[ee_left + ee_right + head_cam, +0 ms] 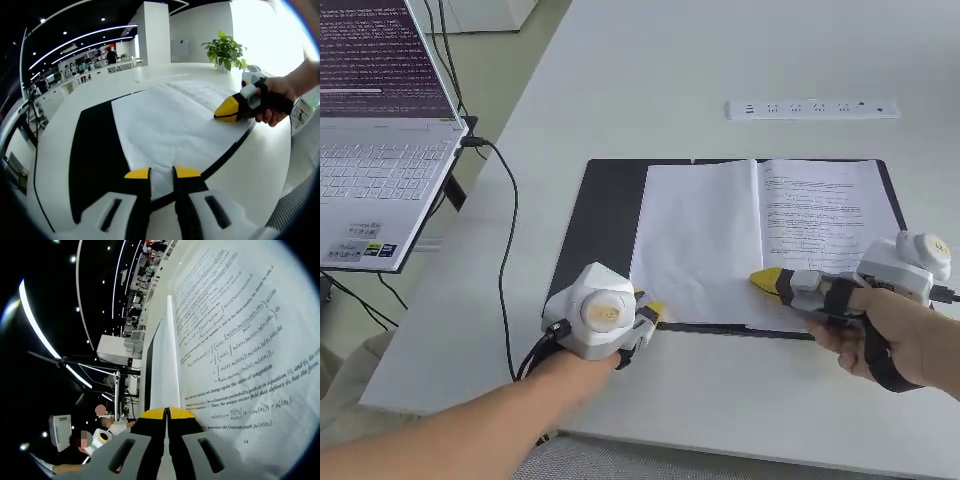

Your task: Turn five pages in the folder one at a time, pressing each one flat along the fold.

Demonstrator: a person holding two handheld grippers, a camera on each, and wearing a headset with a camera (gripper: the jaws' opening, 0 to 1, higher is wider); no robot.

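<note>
A black folder (600, 220) lies open on the white table. In it a blank turned page (695, 235) is on the left and a printed page (820, 215) on the right. My right gripper (765, 282) is shut, its yellow tips resting on the paper at the near end of the fold; its own view shows the right gripper (166, 412) against the printed page (235, 340). My left gripper (650, 312) sits at the near left corner of the blank page. In its own view the left gripper (161, 173) stands open by a narrow gap over the page edge, holding nothing.
An open laptop (380, 150) stands at the far left, and its black cable (505, 260) runs down the table's left side. A white power strip (812, 108) lies beyond the folder. The table's near edge (720, 445) is close below my hands.
</note>
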